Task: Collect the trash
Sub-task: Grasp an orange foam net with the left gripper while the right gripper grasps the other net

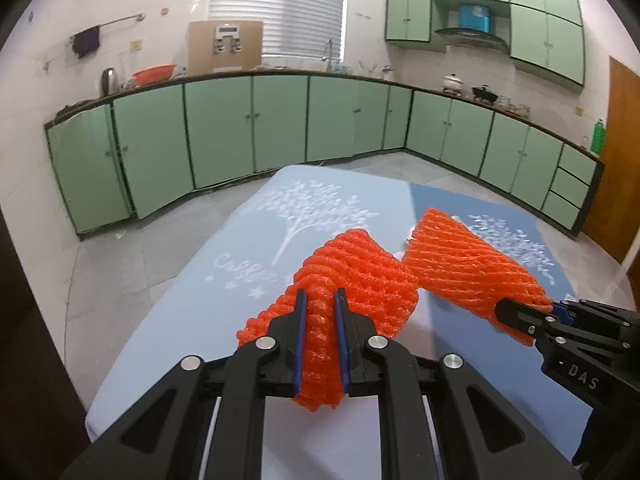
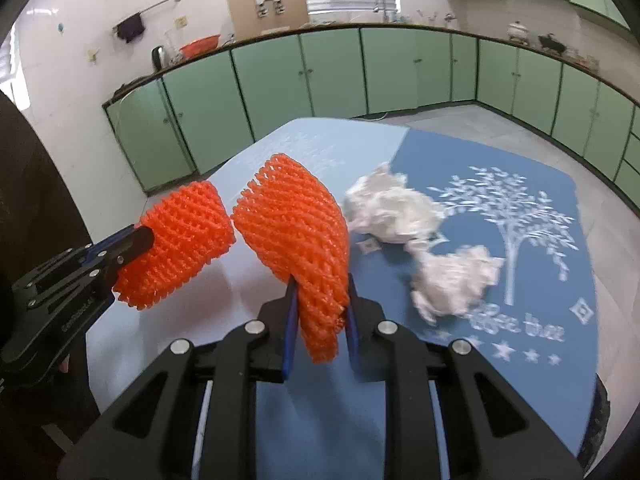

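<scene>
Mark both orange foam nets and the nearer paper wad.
Left gripper's foam net (image 1: 356,272), left wrist view, middle of the mesh.
Right gripper's foam net (image 2: 296,224), right wrist view, middle of the mesh.
Nearer paper wad (image 2: 456,280), right wrist view, its centre.

Orange foam nets (image 2: 296,236) ribbed, matt; white paper wads (image 2: 394,210) crumpled; table mat (image 2: 560,200) smooth

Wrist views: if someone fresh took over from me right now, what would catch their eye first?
Two bright orange foam nets, one clamped in the left gripper and one in the right gripper, held side by side above the blue tablecloth. Next, two crumpled white paper wads lying on the darker blue half of the cloth, to the right of the nets.
</scene>
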`<action>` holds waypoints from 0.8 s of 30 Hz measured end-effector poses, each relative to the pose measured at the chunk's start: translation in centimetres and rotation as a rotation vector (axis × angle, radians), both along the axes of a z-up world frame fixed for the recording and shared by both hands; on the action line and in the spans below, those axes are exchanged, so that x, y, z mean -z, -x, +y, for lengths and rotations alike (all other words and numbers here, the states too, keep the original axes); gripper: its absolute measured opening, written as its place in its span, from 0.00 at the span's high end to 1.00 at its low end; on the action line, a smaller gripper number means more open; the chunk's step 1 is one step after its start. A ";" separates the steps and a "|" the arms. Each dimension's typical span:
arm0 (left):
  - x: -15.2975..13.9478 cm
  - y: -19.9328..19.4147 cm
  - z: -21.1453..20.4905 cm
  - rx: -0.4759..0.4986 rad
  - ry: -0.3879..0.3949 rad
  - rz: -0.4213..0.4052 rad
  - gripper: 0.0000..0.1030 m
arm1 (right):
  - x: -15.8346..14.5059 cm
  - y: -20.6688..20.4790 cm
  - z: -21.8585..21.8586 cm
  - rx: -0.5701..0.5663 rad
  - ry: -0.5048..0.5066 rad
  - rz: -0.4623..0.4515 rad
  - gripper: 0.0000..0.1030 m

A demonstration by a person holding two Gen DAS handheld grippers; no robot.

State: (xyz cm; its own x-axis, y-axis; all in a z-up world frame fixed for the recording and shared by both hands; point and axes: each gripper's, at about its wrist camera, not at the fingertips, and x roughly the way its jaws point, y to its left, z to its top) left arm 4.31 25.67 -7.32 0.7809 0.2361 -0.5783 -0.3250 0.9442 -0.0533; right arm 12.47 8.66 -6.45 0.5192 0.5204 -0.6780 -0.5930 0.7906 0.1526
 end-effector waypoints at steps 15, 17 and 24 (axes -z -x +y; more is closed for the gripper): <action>-3.6 -1.7 -8.4 0.197 0.008 -0.067 0.87 | -3.3 0.8 -10.2 0.193 -0.046 -0.055 0.81; -4.1 -2.0 -9.7 0.230 0.004 -0.077 0.87 | -3.5 0.9 -11.7 0.227 -0.048 -0.065 0.81; -5.1 -2.7 -14.1 0.329 0.005 -0.101 0.87 | -3.6 1.6 -18.6 0.373 -0.051 -0.082 0.81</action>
